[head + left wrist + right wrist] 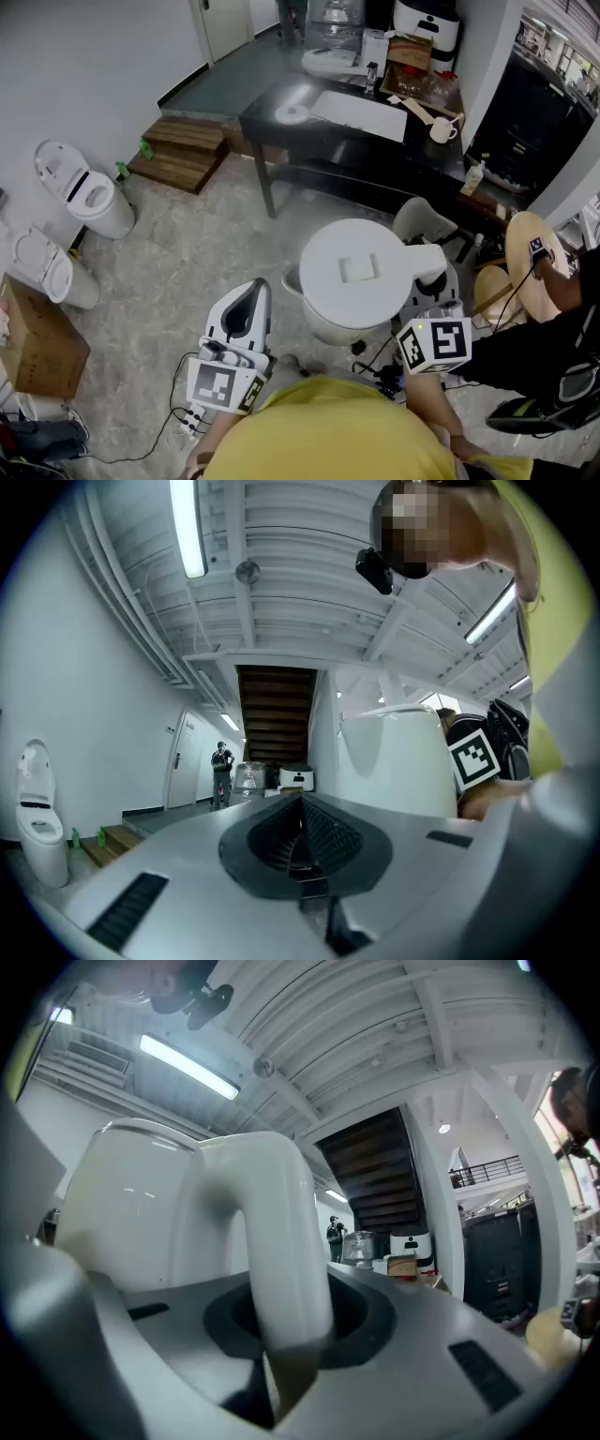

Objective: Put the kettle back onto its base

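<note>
The white kettle (361, 272) hangs in the air over the floor, seen from above with its flat lid up. My right gripper (436, 289) is shut on its curved handle (277, 1241), which fills the gap between the jaws (281, 1335). The kettle body (141, 1213) stands upright just beyond the handle. My left gripper (256, 289) is held left of the kettle, apart from it, with its jaws shut and nothing in them (302, 803). From there the kettle (398, 761) shows at the right. A pale round shape (292, 105) on the black table may be the base.
The black table (281, 131) stands ahead, with a white sheet, a cup and boxes at its far end. Left: two white lidded bins (89, 192), a cardboard box (37, 337), wooden steps (183, 150). Right: a white chair (422, 220), a round wooden stool (530, 262), a seated person (553, 356). Cables lie underfoot.
</note>
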A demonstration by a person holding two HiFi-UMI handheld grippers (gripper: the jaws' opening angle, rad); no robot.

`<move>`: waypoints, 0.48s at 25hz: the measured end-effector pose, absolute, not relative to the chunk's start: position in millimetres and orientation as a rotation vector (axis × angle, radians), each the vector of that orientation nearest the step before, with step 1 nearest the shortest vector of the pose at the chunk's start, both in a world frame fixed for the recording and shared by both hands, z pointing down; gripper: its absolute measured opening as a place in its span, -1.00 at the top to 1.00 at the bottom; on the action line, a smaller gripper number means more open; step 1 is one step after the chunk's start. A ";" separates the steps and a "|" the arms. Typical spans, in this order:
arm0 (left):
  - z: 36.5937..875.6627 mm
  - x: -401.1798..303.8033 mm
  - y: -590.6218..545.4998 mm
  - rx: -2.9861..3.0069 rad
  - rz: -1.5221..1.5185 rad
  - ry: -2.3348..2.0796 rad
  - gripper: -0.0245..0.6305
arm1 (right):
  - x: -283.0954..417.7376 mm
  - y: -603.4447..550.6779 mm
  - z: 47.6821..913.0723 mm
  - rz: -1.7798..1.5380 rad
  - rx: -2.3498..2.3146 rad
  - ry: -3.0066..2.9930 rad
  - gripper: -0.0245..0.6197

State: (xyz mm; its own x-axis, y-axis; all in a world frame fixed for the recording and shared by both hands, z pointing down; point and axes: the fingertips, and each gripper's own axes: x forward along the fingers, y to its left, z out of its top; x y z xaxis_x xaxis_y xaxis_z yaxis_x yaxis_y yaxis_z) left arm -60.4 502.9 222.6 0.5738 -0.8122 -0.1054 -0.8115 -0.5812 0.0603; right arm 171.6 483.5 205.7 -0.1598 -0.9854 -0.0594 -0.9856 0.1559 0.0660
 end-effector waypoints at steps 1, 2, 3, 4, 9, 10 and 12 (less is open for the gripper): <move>223.3 -58.5 503.7 2.782 -0.189 -1.434 0.90 | 172.0 484.5 205.5 0.143 -2.032 2.389 0.66; 223.8 -56.8 504.2 2.783 -0.188 -1.431 0.90 | 172.2 485.1 205.3 0.146 -2.029 2.391 0.66; 224.0 -55.5 504.1 2.783 -0.187 -1.427 0.90 | 172.1 485.2 205.1 0.148 -2.027 2.395 0.66; 223.5 -54.7 503.3 2.782 -0.187 -1.423 0.90 | 171.8 484.7 204.8 0.146 -2.026 2.397 0.66; 222.6 -51.0 504.5 2.779 -0.198 -1.418 0.90 | 174.6 489.7 206.0 0.135 -2.024 2.400 0.66; 223.3 -50.8 504.3 2.777 -0.201 -1.417 0.90 | 175.1 490.5 206.2 0.137 -2.022 2.399 0.66; 223.3 -52.3 500.9 2.774 -0.206 -1.419 0.90 | 175.7 489.3 205.5 0.138 -2.021 2.387 0.66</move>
State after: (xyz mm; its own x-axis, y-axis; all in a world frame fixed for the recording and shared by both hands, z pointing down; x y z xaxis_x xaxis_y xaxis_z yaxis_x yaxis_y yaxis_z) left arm -52.3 500.9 223.3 0.5783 -0.8086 -0.1085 -0.8061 -0.5868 0.0767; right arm 175.7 489.3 205.5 -0.1664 -0.9839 -0.0647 -0.9848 0.1626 0.0603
